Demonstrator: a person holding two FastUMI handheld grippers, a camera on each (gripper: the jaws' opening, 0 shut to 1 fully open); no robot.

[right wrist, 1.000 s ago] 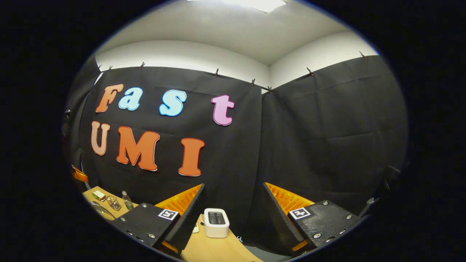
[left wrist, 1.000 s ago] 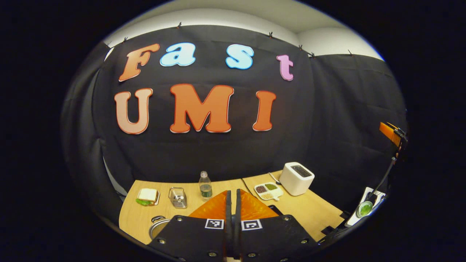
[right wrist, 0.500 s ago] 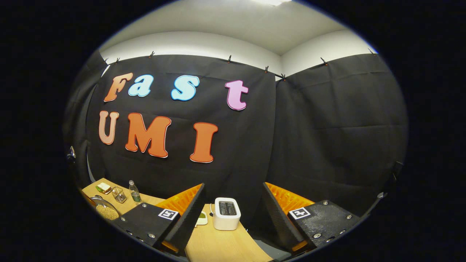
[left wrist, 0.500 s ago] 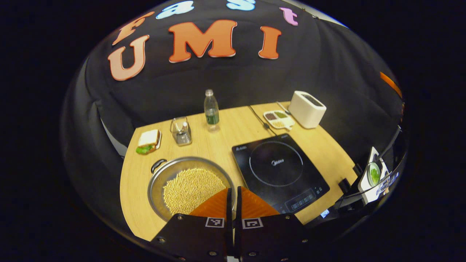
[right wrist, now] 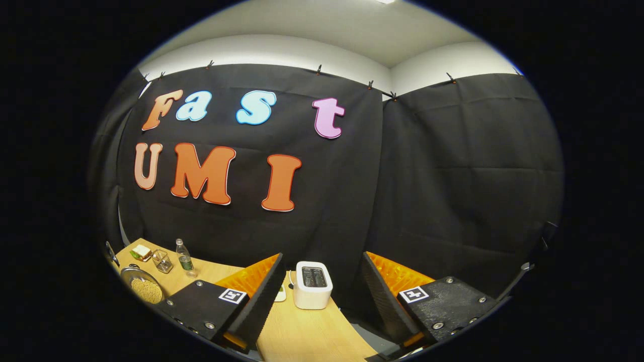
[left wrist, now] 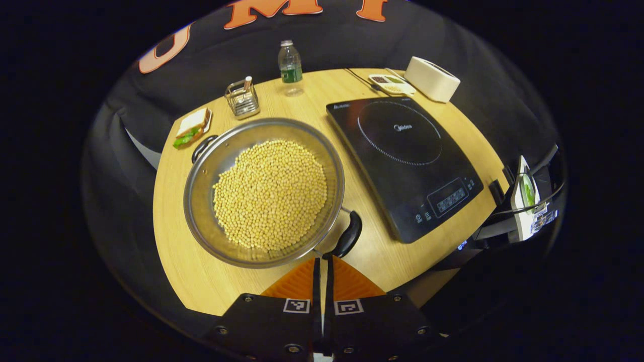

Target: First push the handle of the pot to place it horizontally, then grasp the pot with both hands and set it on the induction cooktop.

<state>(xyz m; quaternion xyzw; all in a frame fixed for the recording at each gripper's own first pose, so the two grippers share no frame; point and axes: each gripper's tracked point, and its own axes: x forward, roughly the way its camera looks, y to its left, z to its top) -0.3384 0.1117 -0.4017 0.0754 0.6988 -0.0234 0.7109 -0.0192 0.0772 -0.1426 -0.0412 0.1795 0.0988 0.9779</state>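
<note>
Wooden table [left wrist: 201,281] with a rounded front edge, black cloth wall behind, white wall and ceiling above it in the right gripper view. Bare wood runs along the near edge in front of the pot and in the strip between pot and cooktop.

Pot [left wrist: 201,171] — wide, shallow, steel — sits on the table's left half, filled with a flat layer of yellow beans [left wrist: 270,193]. Its near black handle [left wrist: 348,234] points toward the front edge, angled right; a second small handle [left wrist: 201,147] is on the far left rim. Induction cooktop [left wrist: 402,161] lies just beside the pot on the right, apart from it, nothing on its top.

Along the back: sandwich [left wrist: 190,128], wire basket [left wrist: 241,99] with something small standing in it, water bottle [left wrist: 290,68], divided tray [left wrist: 391,84] with grains, white toaster [left wrist: 431,78].

Left gripper [left wrist: 322,264] hovers over the front edge, fingers pressed together, tips just short of the near handle — contact can't be told. Right gripper [right wrist: 322,286] is raised, fingers spread wide, holding nothing, toaster [right wrist: 312,284] seen between them.
</note>
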